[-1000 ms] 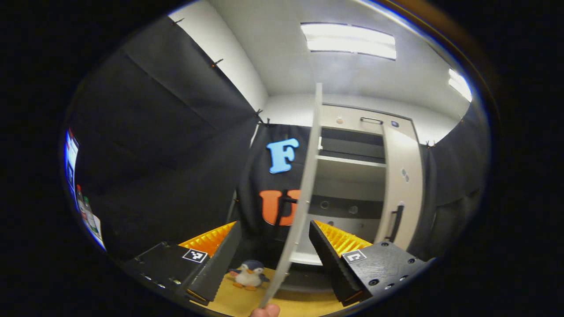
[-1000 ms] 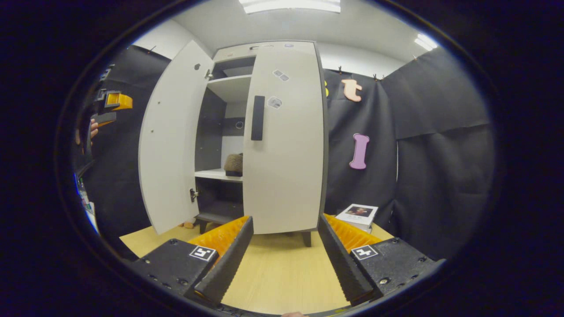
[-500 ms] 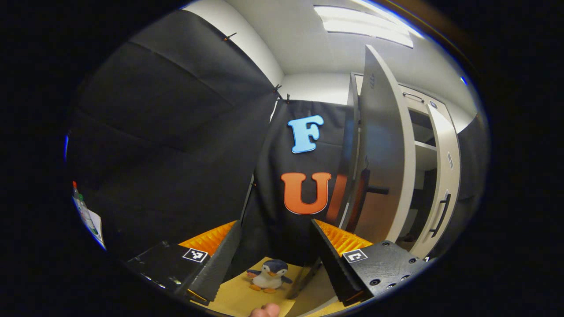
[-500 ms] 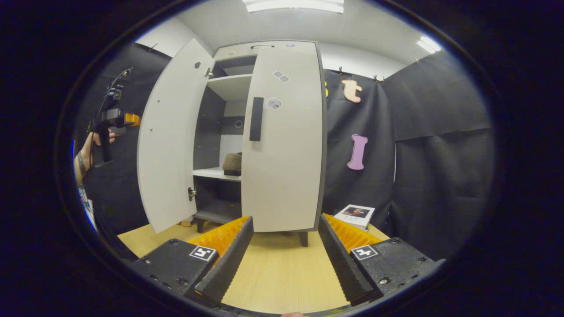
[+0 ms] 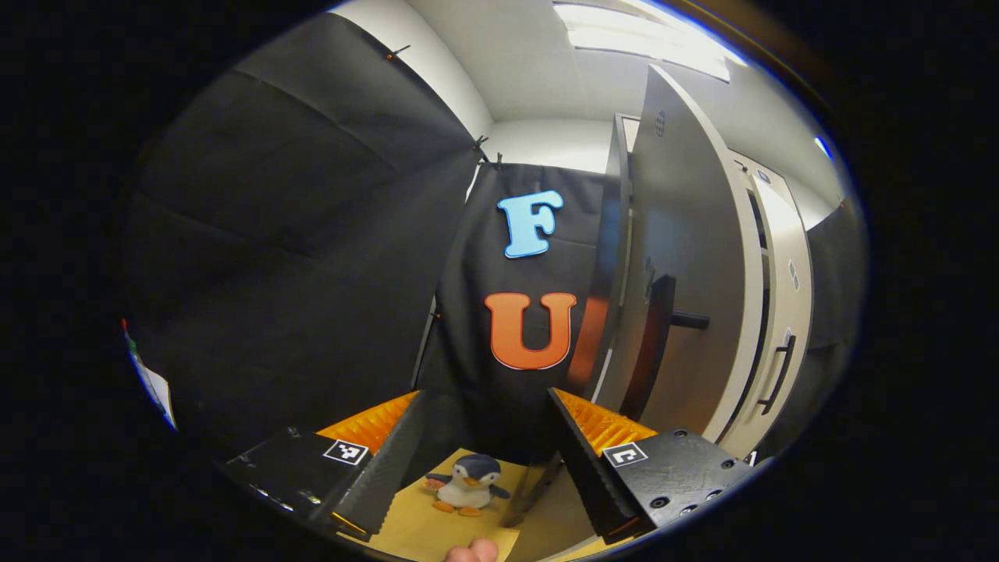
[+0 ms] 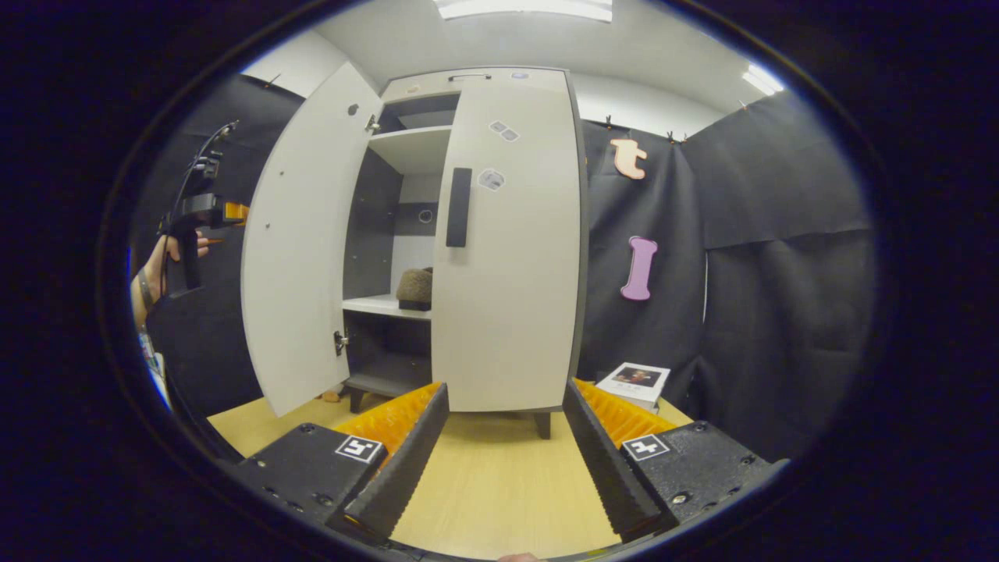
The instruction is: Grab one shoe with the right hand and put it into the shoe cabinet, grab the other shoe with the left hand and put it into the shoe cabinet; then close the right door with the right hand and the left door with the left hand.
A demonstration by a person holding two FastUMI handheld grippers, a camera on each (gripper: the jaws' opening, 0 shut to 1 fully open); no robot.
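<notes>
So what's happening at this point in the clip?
A person is closing up a tall white shoe cabinet with a handheld gripper in each hand. The right door is shut; the left door stands open. A brown shoe sits on the middle shelf inside. The left gripper, held by a hand, is at the outer side of the open door. The right gripper hangs open and empty over the pale wooden floor.

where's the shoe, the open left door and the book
shoe [image 6: 414, 287]: right gripper view, on its brown upper, on the cabinet shelf.
left door [image 6: 300, 257]: right gripper view, middle of its pale inner face.
book [image 6: 634, 382]: right gripper view, on its cover, on the floor right of the cabinet.
</notes>
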